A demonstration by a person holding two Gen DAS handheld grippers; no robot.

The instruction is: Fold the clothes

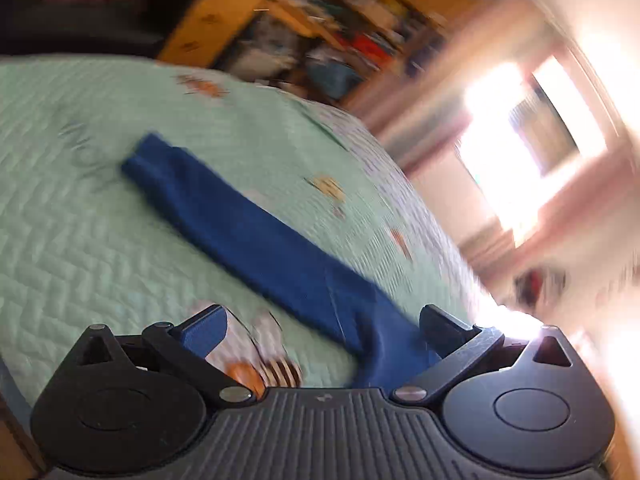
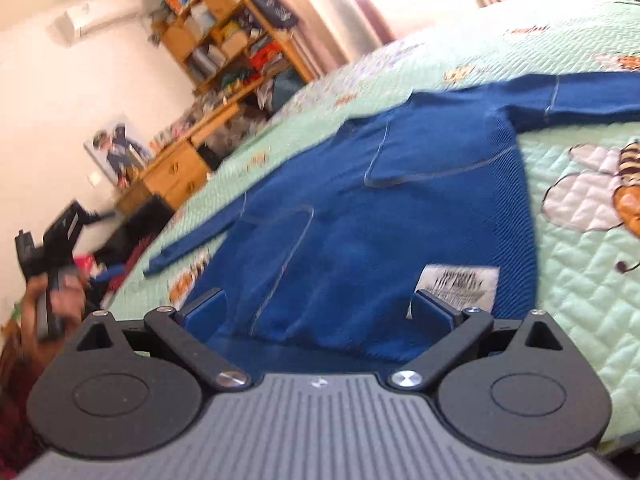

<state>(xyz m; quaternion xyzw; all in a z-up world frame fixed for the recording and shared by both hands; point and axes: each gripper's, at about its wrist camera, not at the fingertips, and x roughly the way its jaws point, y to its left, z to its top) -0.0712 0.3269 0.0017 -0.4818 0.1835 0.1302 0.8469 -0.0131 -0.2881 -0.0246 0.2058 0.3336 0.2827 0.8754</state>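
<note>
**Blue shirt spread on the bed**

Blue shirt (image 2: 360,200) lying flat on the green quilt (image 2: 580,280) of the bed, sleeves out to both sides. Right gripper (image 2: 320,304) low over the hem, jaws apart, beside the white label (image 2: 460,284). Left gripper (image 1: 324,328) over one sleeve (image 1: 224,216), jaws apart, clamping nothing.

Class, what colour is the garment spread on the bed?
Blue; the garment shows best in the right wrist view.
</note>
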